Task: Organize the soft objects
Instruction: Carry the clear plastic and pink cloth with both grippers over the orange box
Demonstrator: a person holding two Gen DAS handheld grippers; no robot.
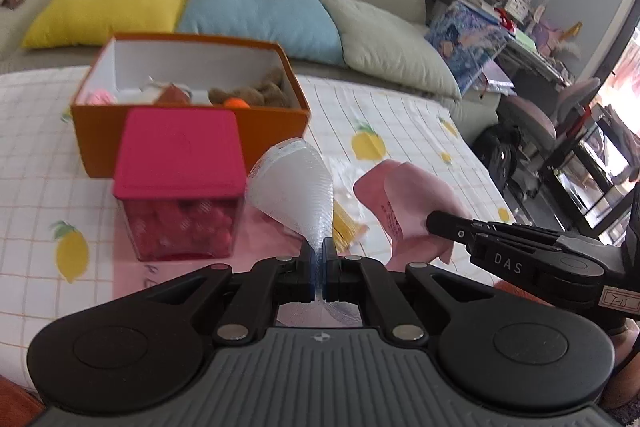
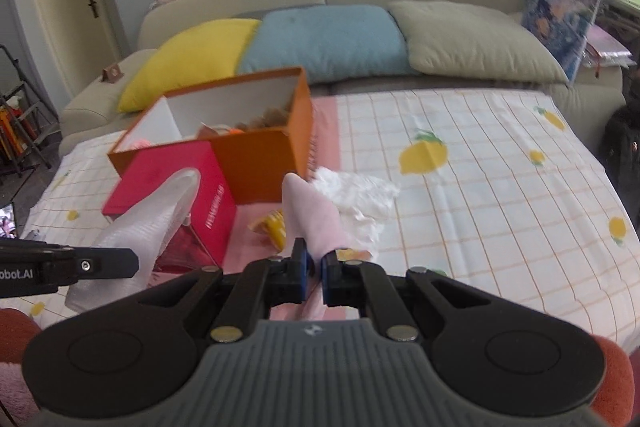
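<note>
Orange box [image 1: 192, 131] contents blurred, maybe toys.

White mesh sock [image 1: 294, 187] and pink sock [image 2: 310, 217] held upright, apart

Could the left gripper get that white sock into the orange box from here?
Probably yes. The left gripper is shut on the white sock, and the orange box is open-topped, though the pink-lidded container stands in front.

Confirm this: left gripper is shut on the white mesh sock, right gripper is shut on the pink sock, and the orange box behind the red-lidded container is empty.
Not empty. The left wrist view shows the orange box holding a brown plush toy and other items. The rest stands: left gripper shut on the white mesh sock, right gripper on the pink sock.
</note>
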